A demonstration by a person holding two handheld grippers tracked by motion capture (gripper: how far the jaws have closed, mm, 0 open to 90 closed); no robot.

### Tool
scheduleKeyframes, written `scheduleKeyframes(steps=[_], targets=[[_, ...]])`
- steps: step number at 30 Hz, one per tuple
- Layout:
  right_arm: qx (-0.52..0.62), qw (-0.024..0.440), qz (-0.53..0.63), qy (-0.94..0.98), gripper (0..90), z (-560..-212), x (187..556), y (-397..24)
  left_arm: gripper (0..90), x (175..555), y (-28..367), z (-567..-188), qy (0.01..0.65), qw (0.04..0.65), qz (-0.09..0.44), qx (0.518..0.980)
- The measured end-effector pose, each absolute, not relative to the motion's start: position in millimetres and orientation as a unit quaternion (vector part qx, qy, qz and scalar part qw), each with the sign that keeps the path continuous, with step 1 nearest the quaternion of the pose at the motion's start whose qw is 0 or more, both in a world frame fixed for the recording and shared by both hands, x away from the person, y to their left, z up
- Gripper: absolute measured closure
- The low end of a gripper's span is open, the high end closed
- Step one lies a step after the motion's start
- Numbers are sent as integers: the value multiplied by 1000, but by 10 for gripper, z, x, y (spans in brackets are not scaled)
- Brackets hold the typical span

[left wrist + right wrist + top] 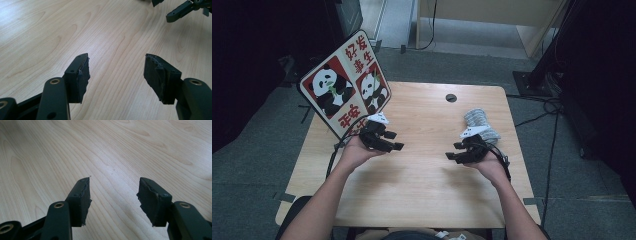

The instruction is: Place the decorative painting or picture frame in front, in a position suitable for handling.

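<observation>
Left hand-held gripper (395, 141): jaws apart, empty | right hand-held gripper (452, 151): jaws apart, empty | both over table (422, 175)

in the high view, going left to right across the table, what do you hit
panda sign → left gripper → right gripper → grey striped cloth bundle, all on or over the wooden table
</observation>
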State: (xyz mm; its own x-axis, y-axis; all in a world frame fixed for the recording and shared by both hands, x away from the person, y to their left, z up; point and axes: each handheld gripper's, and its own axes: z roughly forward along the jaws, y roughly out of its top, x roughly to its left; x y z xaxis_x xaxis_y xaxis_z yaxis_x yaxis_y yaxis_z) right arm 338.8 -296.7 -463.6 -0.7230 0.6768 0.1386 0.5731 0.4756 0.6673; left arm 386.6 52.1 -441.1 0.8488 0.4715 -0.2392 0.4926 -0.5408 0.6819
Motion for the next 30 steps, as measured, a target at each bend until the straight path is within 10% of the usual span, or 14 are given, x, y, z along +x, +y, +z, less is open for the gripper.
scheduleKeyframes(steps=[30], targets=[[362, 67, 362, 856, 432, -4617, 3391, -2991, 371, 3828, 589, -4309, 280, 391, -22, 876]])
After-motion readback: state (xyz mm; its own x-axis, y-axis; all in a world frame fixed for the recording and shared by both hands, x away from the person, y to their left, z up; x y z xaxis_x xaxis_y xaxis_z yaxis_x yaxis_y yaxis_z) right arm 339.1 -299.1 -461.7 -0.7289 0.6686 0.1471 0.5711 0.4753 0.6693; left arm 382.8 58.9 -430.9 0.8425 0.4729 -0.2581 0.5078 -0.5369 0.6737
